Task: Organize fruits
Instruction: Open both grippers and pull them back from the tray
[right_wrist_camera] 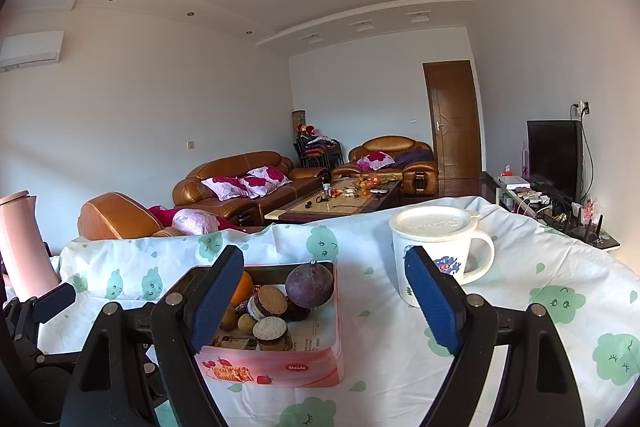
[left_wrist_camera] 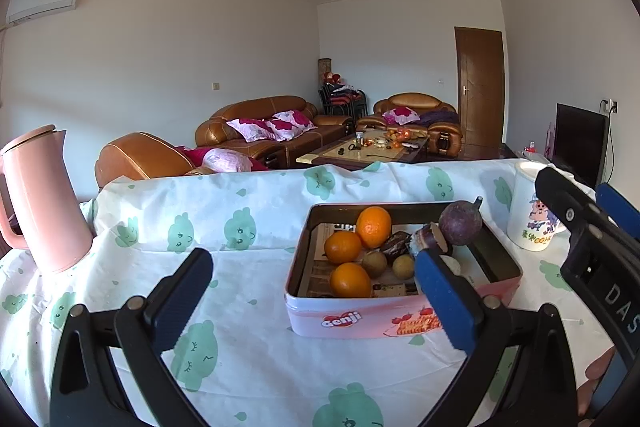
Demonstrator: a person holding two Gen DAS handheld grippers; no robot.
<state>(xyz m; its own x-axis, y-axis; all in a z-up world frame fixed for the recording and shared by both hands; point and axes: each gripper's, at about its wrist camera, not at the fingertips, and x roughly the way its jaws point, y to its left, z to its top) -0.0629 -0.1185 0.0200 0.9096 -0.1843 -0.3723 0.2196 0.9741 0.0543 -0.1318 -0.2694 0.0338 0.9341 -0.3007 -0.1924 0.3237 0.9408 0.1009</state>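
Sunlit living-room furniture sits well behind a table draped in a white cloth [left_wrist_camera: 256, 211] printed with green cartoon shapes; on that cloth stands a pink tin [left_wrist_camera: 400, 319], and the fruit is already inside it: three oranges [left_wrist_camera: 343, 247], a few small brownish-green fruits [left_wrist_camera: 403, 265], and some round biscuits or cakes mixed in among them. A dark purple fruit [right_wrist_camera: 309, 285] is perched high at the tin's far right corner, seemingly on the heap or the rim; which of the two I cannot tell. Both tools hang just short of the tin with nothing between their pads: the left gripper [left_wrist_camera: 312, 291] is spread wide, and the right gripper [right_wrist_camera: 324, 299] likewise stands released. The chief risk, as I judge it, is that purple fruit; a nudge to the tin wall or the pile could roll it out onto the cloth and off the table. A lidded white mug [right_wrist_camera: 436, 255] stands just right of the tin; a wide sweep by the right tool could tip it; the loose, wrinkled cloth could also drag and shift the tin.
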